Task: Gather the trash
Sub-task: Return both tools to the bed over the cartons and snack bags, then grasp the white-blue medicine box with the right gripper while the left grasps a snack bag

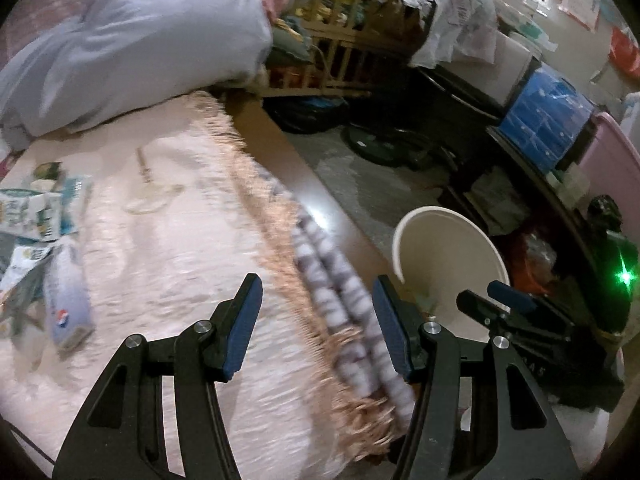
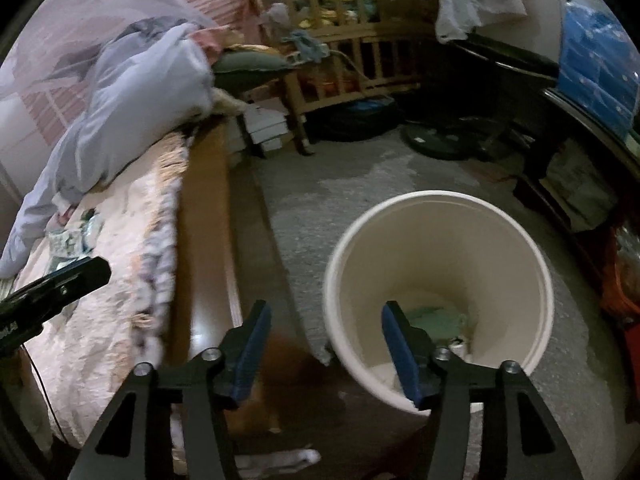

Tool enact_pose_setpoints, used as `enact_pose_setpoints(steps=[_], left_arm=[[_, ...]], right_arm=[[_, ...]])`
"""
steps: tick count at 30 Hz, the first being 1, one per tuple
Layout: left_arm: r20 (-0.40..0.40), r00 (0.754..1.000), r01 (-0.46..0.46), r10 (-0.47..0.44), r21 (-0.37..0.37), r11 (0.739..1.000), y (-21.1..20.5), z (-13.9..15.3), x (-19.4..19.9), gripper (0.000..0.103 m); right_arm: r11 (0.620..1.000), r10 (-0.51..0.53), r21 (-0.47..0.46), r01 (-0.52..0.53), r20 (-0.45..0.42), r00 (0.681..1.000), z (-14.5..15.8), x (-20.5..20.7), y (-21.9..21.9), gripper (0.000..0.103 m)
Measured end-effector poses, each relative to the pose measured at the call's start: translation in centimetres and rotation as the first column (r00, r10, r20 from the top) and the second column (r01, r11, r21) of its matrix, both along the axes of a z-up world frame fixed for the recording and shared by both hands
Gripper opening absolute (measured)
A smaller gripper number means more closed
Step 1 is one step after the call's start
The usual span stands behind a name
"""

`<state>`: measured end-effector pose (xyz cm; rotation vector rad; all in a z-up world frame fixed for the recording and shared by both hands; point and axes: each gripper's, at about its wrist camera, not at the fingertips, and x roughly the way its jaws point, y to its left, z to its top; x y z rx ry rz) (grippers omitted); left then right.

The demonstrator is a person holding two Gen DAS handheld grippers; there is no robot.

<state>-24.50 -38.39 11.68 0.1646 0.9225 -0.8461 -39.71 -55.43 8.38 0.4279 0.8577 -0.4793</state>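
Observation:
Over the pink bedspread (image 1: 168,264) my left gripper (image 1: 316,292) stands open, with nothing between its blue pads. Crumpled cartons and wrappers (image 1: 36,208) and a Pepsi-labelled wrapper (image 1: 68,304) lie on the bed, left of it. A cream bucket (image 2: 436,196) stands on the floor beside the bed, with greenish trash (image 2: 436,316) at its bottom. My right gripper (image 2: 326,320) is open and empty, its right finger above the bucket's mouth, its left finger over the floor. In the left wrist view the right gripper (image 1: 482,294) hangs at the rim of the bucket (image 1: 448,256).
A blue-grey duvet (image 1: 132,40) is piled at the bed's far end. The wooden bed rail (image 2: 208,240) runs between bedspread and grey floor (image 2: 340,184). A wooden crib (image 2: 352,52), a dark round base (image 2: 440,140) and stacked boxes (image 1: 548,120) crowd the far side.

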Motion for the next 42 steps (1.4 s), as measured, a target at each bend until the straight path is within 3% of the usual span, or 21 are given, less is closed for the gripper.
enact_pose_setpoints(steps=[18, 29, 35, 42], left_arm=[[0.042, 0.983, -0.182, 0.181, 0.045, 0.982, 11.9, 0.7, 3.5, 0.056], [-0.025, 0.943, -0.330, 0.330, 0.031, 0.944, 20.4, 0.8, 7.9, 0.056], [-0.058, 0.908, -0.414, 0.414, 0.016, 0.910, 24.9, 1.2, 10.8, 0.056], [-0.103, 0.883, -0.459, 0.459, 0.022, 0.888, 27.9, 0.6, 13.1, 0.056]], right_arm=[[0.971, 0.239, 0.026, -0.239, 0.014, 0.971, 0.7, 7.6, 11.2, 0.059], [0.923, 0.379, 0.064, -0.379, 0.013, 0.925, 0.3, 12.9, 17.1, 0.064], [0.889, 0.451, 0.082, -0.451, 0.023, 0.892, 0.3, 16.1, 20.1, 0.064], [0.842, 0.533, 0.104, -0.530, -0.003, 0.846, -1.5, 22.0, 24.1, 0.065]])
